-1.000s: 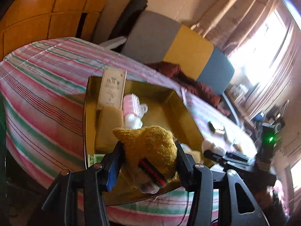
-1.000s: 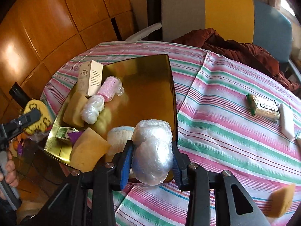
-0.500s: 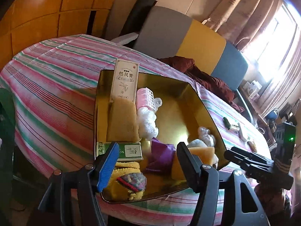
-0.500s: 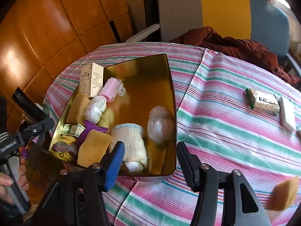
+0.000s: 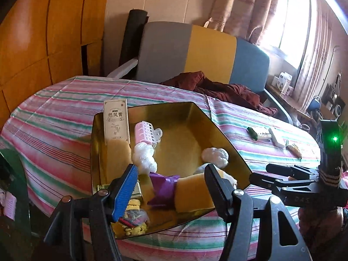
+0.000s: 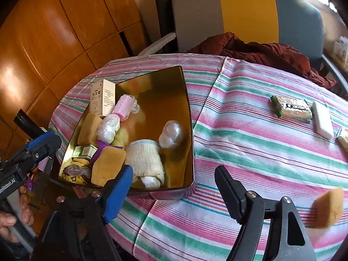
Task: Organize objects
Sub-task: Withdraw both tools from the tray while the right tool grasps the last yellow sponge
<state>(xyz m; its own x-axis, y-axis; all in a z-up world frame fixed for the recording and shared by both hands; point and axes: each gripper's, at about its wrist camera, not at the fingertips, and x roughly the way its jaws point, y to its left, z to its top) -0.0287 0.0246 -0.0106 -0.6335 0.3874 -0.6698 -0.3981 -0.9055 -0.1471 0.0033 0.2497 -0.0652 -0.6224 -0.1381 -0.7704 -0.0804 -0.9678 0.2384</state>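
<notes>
Both claws stood wide and held nothing: the left claw (image 5: 171, 187) hung over the near end of the gold tray (image 6: 188, 100), and the right claw (image 6: 174, 193) hovered above the striped table (image 6: 250, 143) just off the tray's near right corner. The tray already carried most of the clutter, a tall box (image 6: 102, 96) and pink roller (image 6: 126, 106) at the far left, a sponge (image 6: 107, 165), rolled sock (image 6: 144, 159), plastic-wrapped ball (image 6: 171, 133) and yellow sock (image 5: 132, 217) crowded at the near end, probably because that end was easiest to reach. The far right of the tray lay bare, leaving room for more. Still loose on the table, well apart from the tray, were a snack bar (image 6: 291, 107), a white bar (image 6: 323, 119) touching it, and another sponge (image 6: 328, 207) at the right edge. That last sponge looked the likeliest next pick for the right claw.
</notes>
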